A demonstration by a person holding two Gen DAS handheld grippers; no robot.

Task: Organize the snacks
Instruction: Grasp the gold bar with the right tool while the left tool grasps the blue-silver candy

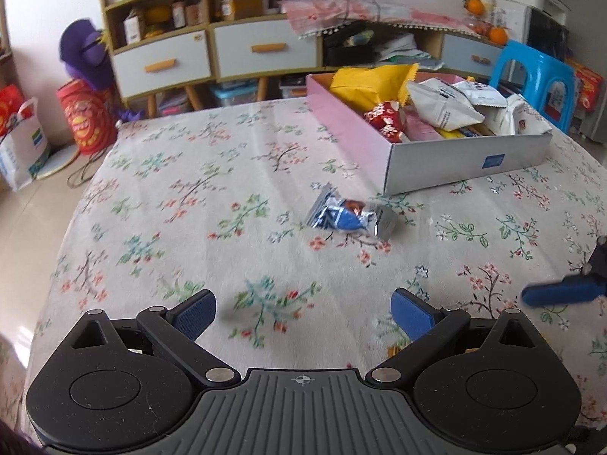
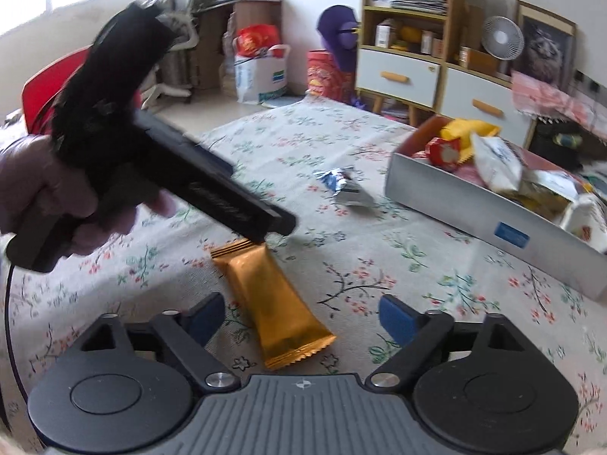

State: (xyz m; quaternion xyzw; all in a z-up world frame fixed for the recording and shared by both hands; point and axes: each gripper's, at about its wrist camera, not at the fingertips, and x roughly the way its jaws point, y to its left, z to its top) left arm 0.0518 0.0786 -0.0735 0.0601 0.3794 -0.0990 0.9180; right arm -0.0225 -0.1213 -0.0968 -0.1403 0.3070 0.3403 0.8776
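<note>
A blue and silver snack packet (image 1: 351, 217) lies on the floral tablecloth ahead of my left gripper (image 1: 303, 313), which is open and empty. It also shows in the right wrist view (image 2: 347, 185). A gold snack bar (image 2: 271, 305) lies flat between the open fingers of my right gripper (image 2: 301, 318), untouched. A grey and pink box (image 1: 466, 157) at the back right holds several snack bags; it also shows in the right wrist view (image 2: 489, 220). One blue finger of the right gripper (image 1: 557, 294) enters the left wrist view at the right edge.
The left gripper's black body (image 2: 159, 159), held in a hand, hovers above the gold bar's far end. A blue stool (image 1: 538, 76) stands behind the box. Drawers and shelves (image 1: 212, 53) line the wall beyond the table's far edge.
</note>
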